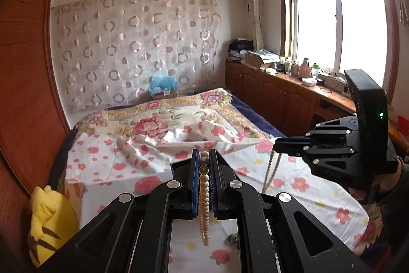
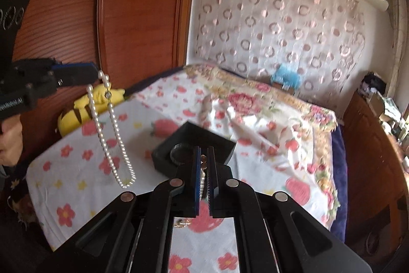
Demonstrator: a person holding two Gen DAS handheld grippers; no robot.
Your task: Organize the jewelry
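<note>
Pearl necklace (image 2: 112, 129): hanging in a long loop from the left hand-held gripper (image 1: 203, 157), up in the air over the bed (image 1: 143, 145), not touching the sheet.
Left hand-held gripper: jaws pinched tight on the pearl strand, beads run down between the blue pads (image 1: 195, 178).
Gold chain (image 1: 271, 170): a second, thinner necklace, dangles from the right hand-held gripper (image 2: 203, 157), also above the bed.
Right hand-held gripper: jaws closed on that chain, a few beads show between the fingers in its own wrist view.
Black box (image 2: 196, 142): open, sits on the flowery sheet just past the right fingertips, with a dark ring-shaped thing (image 2: 182, 154) inside.
Yellow plush toy (image 1: 48, 219): wedged at the bed's left edge by the wooden wardrobe (image 2: 76, 17).
Small stuff on sheet: something tiny lies below each gripper, too blurry to call.
</note>
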